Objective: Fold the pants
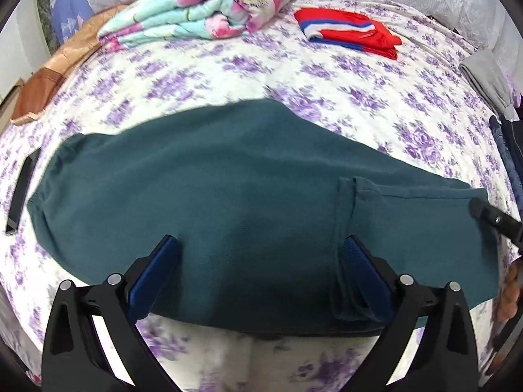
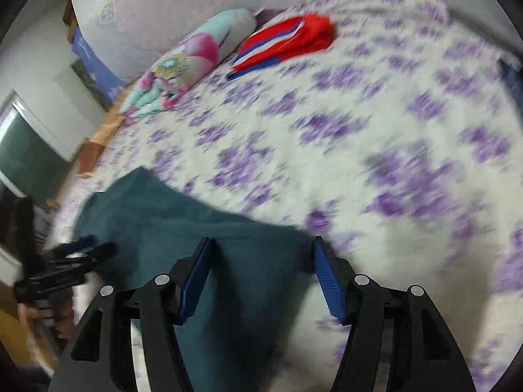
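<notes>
The dark teal pants (image 1: 228, 189) lie flat across the near part of the bed, folded lengthwise into a long band. My left gripper (image 1: 261, 245) is open just above their near edge, a fold of cloth draped by its right finger. My right gripper (image 2: 261, 245) is open over the pants' right end (image 2: 183, 228); it also shows in the left wrist view (image 1: 490, 217) at the far right. The left gripper shows in the right wrist view (image 2: 75, 258) at the far left. The right wrist view is blurred.
The bed has a white sheet with purple flowers (image 1: 327, 75). At the back lie a rolled floral blanket (image 1: 202, 6) and folded red shorts (image 1: 353, 31). A grey garment (image 1: 487, 78) and dark clothes (image 1: 510, 153) lie at the right edge. A black phone (image 1: 21, 192) lies left.
</notes>
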Demonstrator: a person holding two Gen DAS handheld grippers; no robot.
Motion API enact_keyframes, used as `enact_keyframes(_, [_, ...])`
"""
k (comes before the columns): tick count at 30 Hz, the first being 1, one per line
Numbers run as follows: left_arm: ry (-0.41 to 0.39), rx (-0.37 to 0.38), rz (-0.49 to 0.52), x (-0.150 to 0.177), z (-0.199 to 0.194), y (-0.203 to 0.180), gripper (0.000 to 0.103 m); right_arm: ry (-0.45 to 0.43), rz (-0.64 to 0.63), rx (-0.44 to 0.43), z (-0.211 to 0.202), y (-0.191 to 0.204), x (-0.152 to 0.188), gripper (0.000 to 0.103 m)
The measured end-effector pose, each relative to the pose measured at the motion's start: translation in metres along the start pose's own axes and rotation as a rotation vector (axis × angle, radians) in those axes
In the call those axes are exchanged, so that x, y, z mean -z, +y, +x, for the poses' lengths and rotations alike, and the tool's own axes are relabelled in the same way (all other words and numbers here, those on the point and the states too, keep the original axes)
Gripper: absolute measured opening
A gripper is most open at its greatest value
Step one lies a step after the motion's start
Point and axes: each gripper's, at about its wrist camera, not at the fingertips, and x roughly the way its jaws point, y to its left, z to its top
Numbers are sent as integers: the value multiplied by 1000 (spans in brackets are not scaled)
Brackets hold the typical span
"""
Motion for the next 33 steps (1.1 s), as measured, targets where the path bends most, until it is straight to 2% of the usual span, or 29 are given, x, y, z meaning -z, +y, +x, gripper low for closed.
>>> enact_keyframes(2, [3,-12,2,-2,5,-5,99,11,20,-54,3,-3,-1,24])
enact_keyframes(3, [2,-17,3,-2,6,-7,99,2,28,-62,-1,-3,-1,21])
enact_keyframes(5, [0,-11,1,-4,6,-9,99,-53,-21,-22,-17,3,-3,16])
enact_keyframes(7, [2,1,-2,-3,6,-10,99,-77,-32,7,-28,3,-4,16])
enact_keyframes(10, [8,5,-4,-3,7,-9,99,-57,-38,146,-18,-6,-3,16])
enact_keyframes(11, [11,2,-9,-3,7,-8,99,-37,-18,135,-13,-9,-2,18])
enact_keyframes(12, [11,2,-13,-3,7,-8,99,-34,-13,128,-12,-10,-1,26])
enact_keyframes(15, [14,12,-12,-5,7,-11,99,-36,23,58,-20,-11,0,63])
enact_keyframes(16, [20,23,-9,-6,7,-12,99,-37,28,40,-25,-11,1,66])
enact_keyframes(20, [38,100,-17,-11,2,-18,99,-54,45,4,-49,-18,10,67])
enact_keyframes(23, [53,151,-42,-17,5,-23,99,-10,89,-81,-45,-27,24,67])
enact_keyframes(25, [63,151,-50,-19,11,-28,99,-1,93,-85,-36,-26,33,66])
enact_keyframes(26, [72,144,-53,-19,16,-32,99,-15,93,-80,-35,-23,33,64])
enact_keyframes(27, [79,139,-51,-19,20,-36,98,-19,89,-91,-33,-19,33,51])
enact_keyframes(28, [79,133,-43,-18,22,-39,98,-11,81,-109,-29,-15,32,32])
enact_keyframes(29, [75,127,-33,-17,22,-42,98,-1,62,-103,-21,-10,32,22])
enact_keyframes(30, [68,116,-16,-15,22,-45,98,2,41,-81,-17,-6,32,15])
enact_keyframes(31, [62,108,-5,-14,22,-46,98,-2,23,-63,-16,-3,32,14])
enact_keyframes(33, [43,94,22,-11,18,-48,98,-45,18,-83,-29,-2,29,12])
